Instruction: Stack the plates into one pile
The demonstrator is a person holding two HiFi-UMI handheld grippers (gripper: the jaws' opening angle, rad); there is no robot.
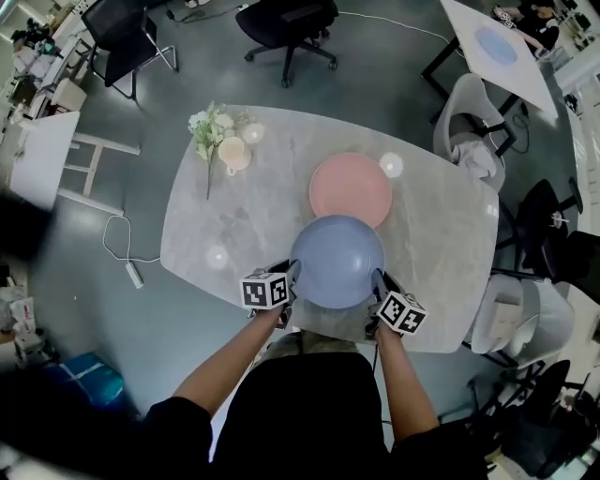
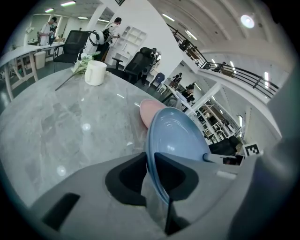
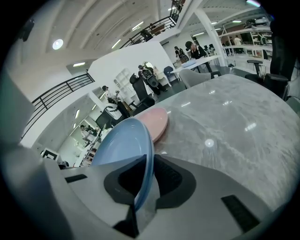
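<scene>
A blue plate [image 1: 337,260] hangs above the near half of the grey marble table [image 1: 234,220], held at both sides. My left gripper [image 1: 292,274] is shut on its left rim [image 2: 151,154]. On the opposite rim [image 3: 149,159] my right gripper [image 1: 377,279] is shut. A pink plate [image 1: 350,189] lies flat on the table just beyond the blue one; the blue plate's far edge overlaps its near edge in the head view. In both gripper views the pink plate [image 2: 149,111] [image 3: 157,121] shows past the blue plate's far rim.
A white cup [image 1: 233,154] and a bunch of white flowers [image 1: 207,131] sit at the table's far left. Office chairs [image 1: 286,23] stand beyond the table, and white chairs [image 1: 473,131] at its right. A power strip [image 1: 134,274] lies on the floor left of the table.
</scene>
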